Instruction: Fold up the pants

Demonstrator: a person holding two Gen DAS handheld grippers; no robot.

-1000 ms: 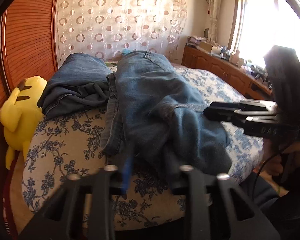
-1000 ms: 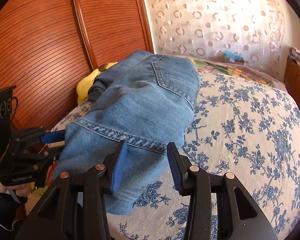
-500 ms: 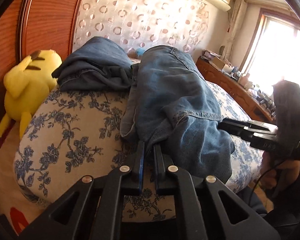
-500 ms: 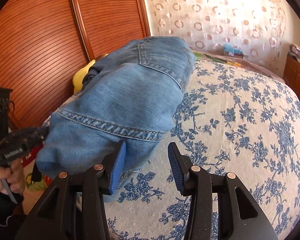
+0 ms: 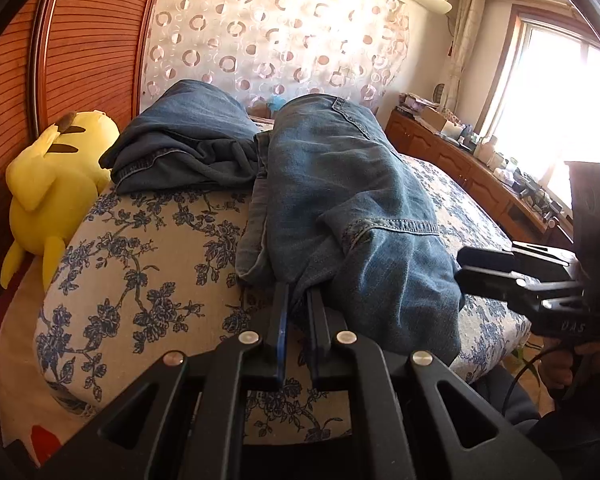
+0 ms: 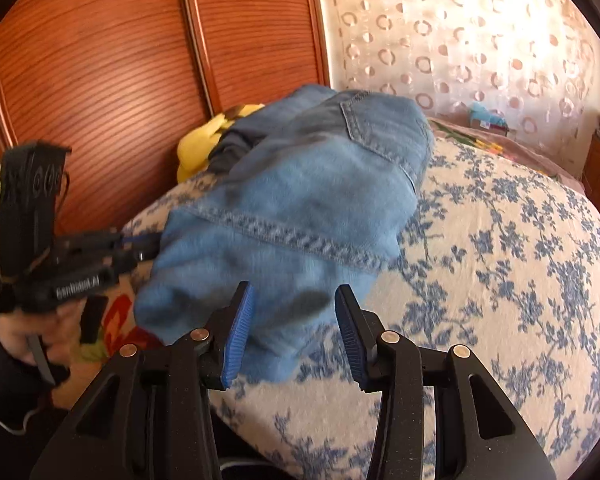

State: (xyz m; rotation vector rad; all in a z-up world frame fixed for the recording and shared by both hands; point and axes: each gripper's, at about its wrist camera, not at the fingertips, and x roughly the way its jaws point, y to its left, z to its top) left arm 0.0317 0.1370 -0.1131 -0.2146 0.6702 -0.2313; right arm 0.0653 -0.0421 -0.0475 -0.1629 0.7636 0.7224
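change: our left gripper (image 5: 298,308) has just pinched the jeans (image 5: 340,200) hem at 6 o'clock | right gripper (image 6: 294,324) spread, unclamped | jeans lie on bed (image 5: 148,264) | means: left corner secured, right grab pending

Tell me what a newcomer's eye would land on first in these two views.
Blue jeans sprawl down the floral bedspread, their near edge pinched in the left hand-held gripper. The right hand-held gripper stands open at the jeans' other corner. A yellow plush toy leans at the wooden doors, beside a darker folded pair.
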